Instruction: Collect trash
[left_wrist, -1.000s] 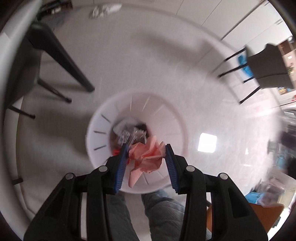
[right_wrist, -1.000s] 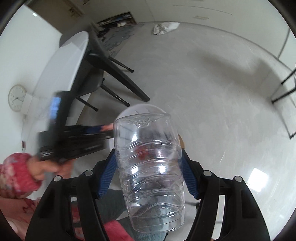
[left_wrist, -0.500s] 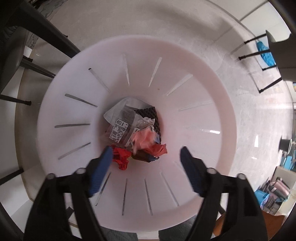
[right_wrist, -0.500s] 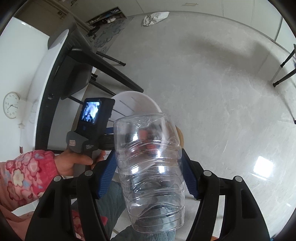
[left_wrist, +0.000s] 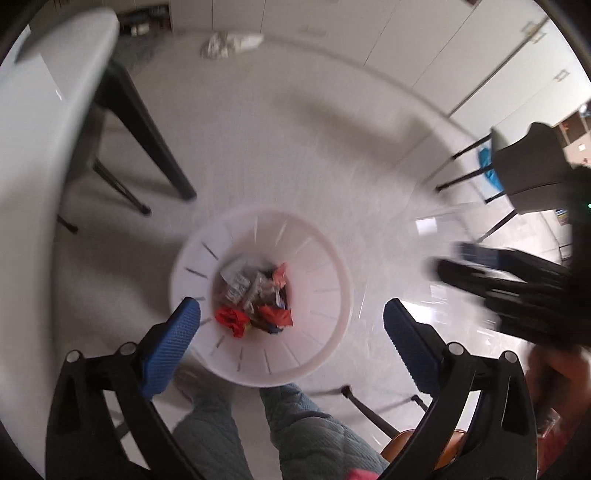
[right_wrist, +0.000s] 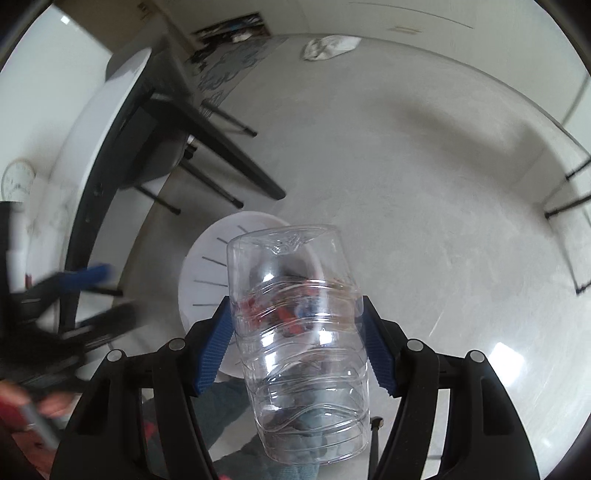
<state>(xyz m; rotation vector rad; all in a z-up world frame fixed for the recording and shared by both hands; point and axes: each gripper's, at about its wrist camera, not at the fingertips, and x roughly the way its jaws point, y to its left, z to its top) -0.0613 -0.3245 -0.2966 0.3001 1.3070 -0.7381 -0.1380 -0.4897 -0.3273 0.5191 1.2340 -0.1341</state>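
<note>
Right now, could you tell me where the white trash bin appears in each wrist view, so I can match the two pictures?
Left wrist view: the white trash bin sits on the floor at lower centre, between the wide-open blue pads, with trash visible inside.
Right wrist view: the bin is left of centre, partly hidden behind the clear plastic bottle.
Shared landmark: the crumpled white bag on the floor near the far wall.

Bright, even daylight in both views. Window glare patches on the glossy floor (left_wrist: 424, 226), lower right in the right wrist view too. Soft shadows under the chair legs (left_wrist: 147, 122). Left wrist view smeared by motion blur, worst at the right edge. Heavy fisheye bending, dark vignette corners. Clear bottle (right_wrist: 303, 325) throws small highlights.
</note>
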